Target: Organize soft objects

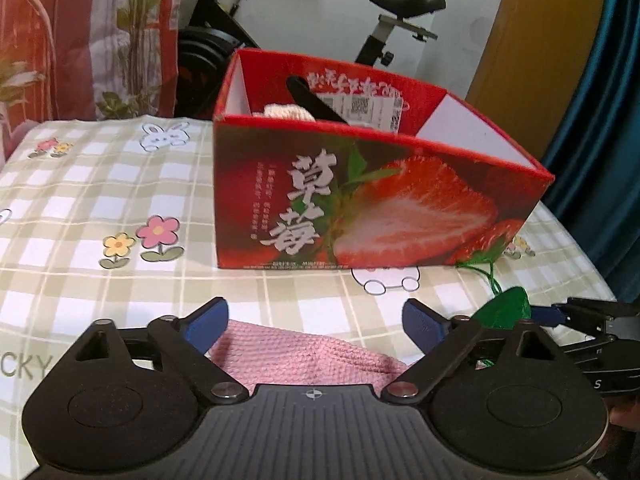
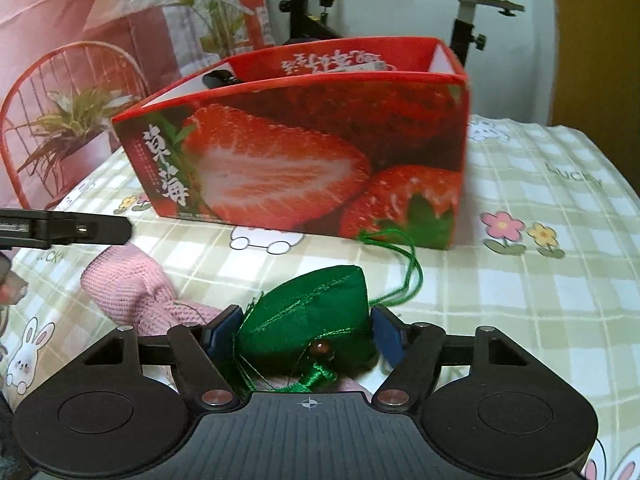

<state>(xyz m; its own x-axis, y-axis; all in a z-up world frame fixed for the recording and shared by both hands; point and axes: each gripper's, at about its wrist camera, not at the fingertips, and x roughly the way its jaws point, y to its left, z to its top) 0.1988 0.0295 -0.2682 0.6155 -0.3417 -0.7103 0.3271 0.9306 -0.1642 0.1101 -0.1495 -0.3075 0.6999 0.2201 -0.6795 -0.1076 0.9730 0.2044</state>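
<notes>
A red strawberry-print box stands open-topped on the checked cloth. Inside it I see a cream knitted piece and a black object. A pink knitted item lies in front of the box, between the fingers of my open left gripper; its left pad touches the knit and its right pad stands apart from it. To its right, a green fabric pouch with a green cord sits between the pads of my right gripper, and both blue pads touch its sides. The pink knit lies left of the pouch.
The checked tablecloth with rabbits and flowers covers the surface. A red wire rack with a plant stands beyond the left edge. An exercise bike is behind the box. Blue curtain hangs at the right.
</notes>
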